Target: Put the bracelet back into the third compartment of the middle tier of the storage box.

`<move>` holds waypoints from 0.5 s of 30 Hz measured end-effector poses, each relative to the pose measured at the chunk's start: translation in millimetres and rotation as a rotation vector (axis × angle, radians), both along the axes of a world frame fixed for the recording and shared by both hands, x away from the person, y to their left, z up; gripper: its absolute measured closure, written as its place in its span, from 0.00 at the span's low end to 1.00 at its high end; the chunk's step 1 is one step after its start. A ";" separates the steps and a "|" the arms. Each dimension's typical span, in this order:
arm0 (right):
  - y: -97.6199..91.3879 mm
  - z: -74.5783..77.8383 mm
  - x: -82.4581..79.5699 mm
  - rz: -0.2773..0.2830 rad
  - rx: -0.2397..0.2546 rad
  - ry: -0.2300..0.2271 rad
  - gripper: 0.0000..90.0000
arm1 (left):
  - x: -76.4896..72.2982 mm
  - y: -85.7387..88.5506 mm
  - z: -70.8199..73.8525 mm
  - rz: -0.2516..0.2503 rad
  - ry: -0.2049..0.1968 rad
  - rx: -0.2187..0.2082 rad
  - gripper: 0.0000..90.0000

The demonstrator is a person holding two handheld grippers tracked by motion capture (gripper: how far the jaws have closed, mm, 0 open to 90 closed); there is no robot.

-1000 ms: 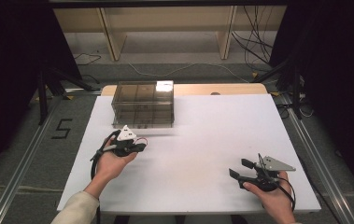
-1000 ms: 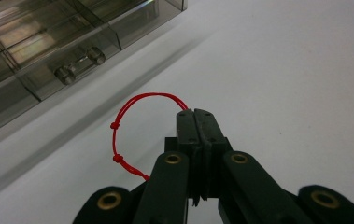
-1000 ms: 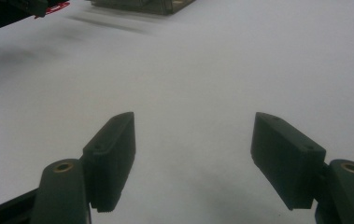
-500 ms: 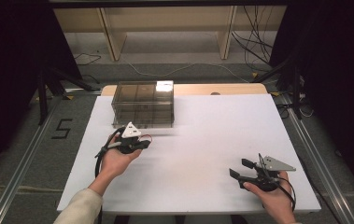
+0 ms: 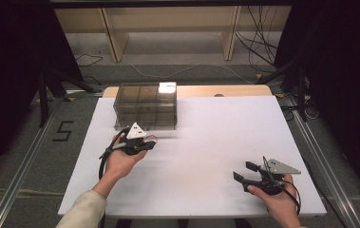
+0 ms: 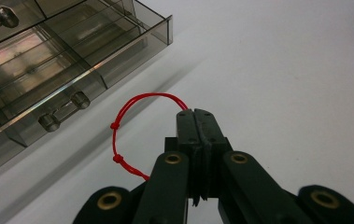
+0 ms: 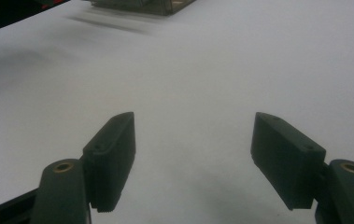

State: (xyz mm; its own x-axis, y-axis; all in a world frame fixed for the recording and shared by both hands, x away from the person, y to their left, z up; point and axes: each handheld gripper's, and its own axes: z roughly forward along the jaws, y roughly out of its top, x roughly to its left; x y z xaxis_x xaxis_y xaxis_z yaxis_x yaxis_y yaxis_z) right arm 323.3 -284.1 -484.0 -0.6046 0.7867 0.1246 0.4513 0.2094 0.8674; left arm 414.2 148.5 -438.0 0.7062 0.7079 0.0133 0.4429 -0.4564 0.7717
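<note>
Red cord loop (image 6: pixel 121 128) hangs pinched in the closed left claw (image 6: pixel 198 116), just beside the smoky plastic box (image 6: pixel 48 60).

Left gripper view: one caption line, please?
Shut left gripper pinching a knotted red cord loop beside a smoky clear plastic drawer box.

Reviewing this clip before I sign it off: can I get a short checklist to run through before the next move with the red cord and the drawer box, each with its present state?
1. Left gripper jaws shut on the red cord loop: ok.
2. Cord hangs free of the smoky plastic drawer box, not snagged on its knobs: ok.
3. A drawer stands open to take the cord: cannot tell.
4. Right gripper jaws open with nothing between them, ready to help: ok.
5. Right gripper stands well apart from the box over the white table: ok.
6. Cord's knots intact: ok, two show.
</note>
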 end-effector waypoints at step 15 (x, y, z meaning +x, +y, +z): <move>-0.2 -0.3 0.2 -0.002 0.001 0.000 0.35 | 2.2 -5.8 2.5 -0.002 -0.012 -0.004 1.00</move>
State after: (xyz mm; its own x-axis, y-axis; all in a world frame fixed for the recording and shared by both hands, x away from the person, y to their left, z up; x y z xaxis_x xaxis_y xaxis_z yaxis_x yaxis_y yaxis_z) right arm 323.6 -284.3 -484.3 -0.6030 0.7878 0.1255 0.4517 0.2076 0.8677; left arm 416.4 142.7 -435.5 0.7071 0.7069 0.0192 0.4327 -0.4540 0.7789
